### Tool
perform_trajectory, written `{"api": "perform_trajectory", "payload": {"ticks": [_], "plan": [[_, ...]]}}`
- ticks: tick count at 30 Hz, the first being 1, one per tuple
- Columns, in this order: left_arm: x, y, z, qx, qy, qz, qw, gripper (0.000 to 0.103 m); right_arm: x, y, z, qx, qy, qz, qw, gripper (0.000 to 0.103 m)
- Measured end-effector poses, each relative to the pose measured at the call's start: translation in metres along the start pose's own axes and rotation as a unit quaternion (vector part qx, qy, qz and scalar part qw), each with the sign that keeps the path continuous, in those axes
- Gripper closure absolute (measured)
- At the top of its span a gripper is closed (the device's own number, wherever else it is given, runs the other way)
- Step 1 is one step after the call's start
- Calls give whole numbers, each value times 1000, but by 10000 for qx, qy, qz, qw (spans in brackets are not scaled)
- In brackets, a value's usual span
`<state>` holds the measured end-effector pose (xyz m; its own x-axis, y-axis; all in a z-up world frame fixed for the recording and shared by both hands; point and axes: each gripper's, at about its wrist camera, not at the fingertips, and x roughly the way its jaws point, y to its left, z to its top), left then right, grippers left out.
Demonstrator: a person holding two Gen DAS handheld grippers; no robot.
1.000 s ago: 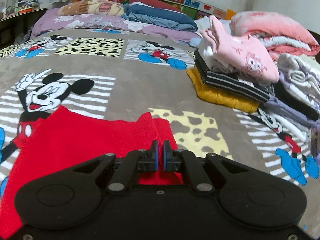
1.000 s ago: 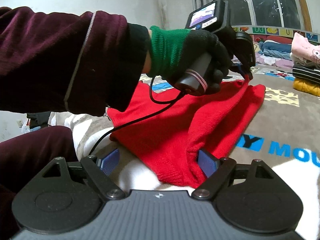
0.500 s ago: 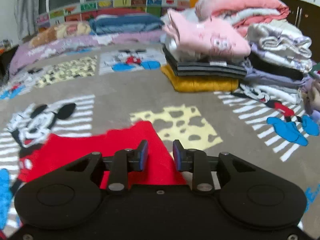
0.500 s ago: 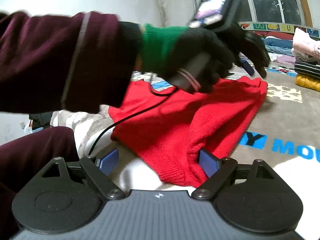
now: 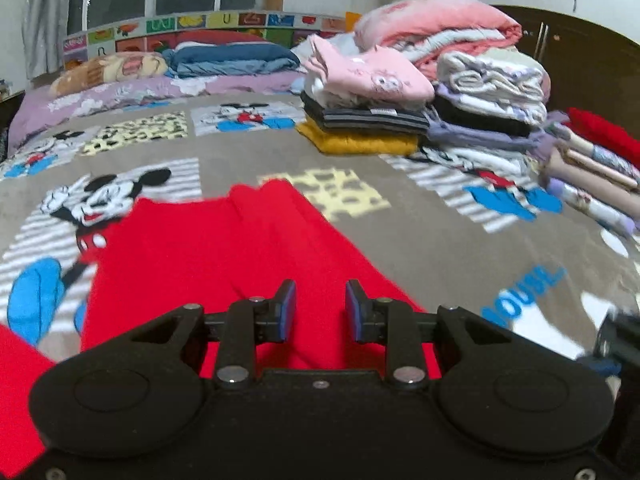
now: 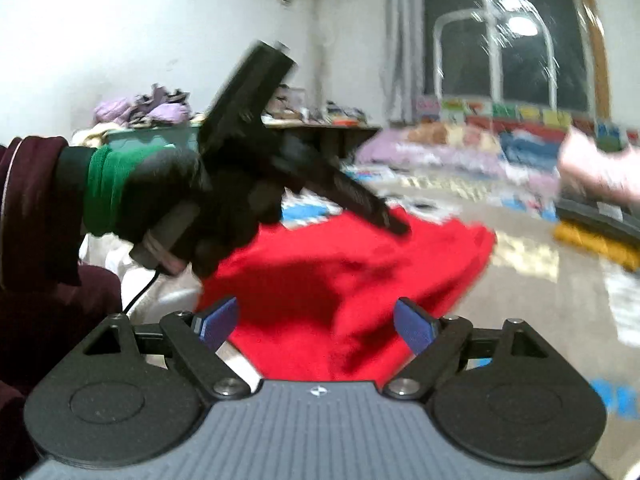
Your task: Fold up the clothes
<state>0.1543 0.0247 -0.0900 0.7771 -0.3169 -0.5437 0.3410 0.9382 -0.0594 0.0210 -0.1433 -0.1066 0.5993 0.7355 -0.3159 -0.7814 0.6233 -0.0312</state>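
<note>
Left wrist view: we saw the red knit sweater (image 5: 224, 248) lying on the bed (image 5: 420, 240), partly folded; left hand-held gripper (image 5: 320, 310) narrowly parted, right hand-held gripper (image 6: 316, 322) wide, both empty. Soft, floppy, light; we'd pinch edges or corners.

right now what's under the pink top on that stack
Under the pink top lie something white, a dark striped garment and a mustard yellow one at the bottom, on the cartoon blanket. What each garment is stays hidden by the folds.
</note>
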Motion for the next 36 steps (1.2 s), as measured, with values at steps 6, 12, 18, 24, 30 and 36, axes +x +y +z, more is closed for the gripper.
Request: {"api": "perform_trajectory", "payload": {"ticks": [6,12,18,24,30,36], "plan": [[19,-2,-9,-43,352,-221,9991,78,39,3,-9,-32,795,-247,9965,17],[25,-4,-11,13,560,-189,9983,78,51,0,-13,312,990,-216,9944,10],[26,-23,-17,373,642,38,9972,77,47,6,-14,193,909,-249,9954,10],[13,-20,-15,30,419,258,9988,73,44,11,-14,127,888,-290,9955,10],[-27,-5,-39,-973,14,276,9949,43,29,14,-10,134,900,-237,9956,12],[-60,18,-59,-1938,-250,154,9806,35,-2,25,-1,214,713,-110,9972,15]]}}
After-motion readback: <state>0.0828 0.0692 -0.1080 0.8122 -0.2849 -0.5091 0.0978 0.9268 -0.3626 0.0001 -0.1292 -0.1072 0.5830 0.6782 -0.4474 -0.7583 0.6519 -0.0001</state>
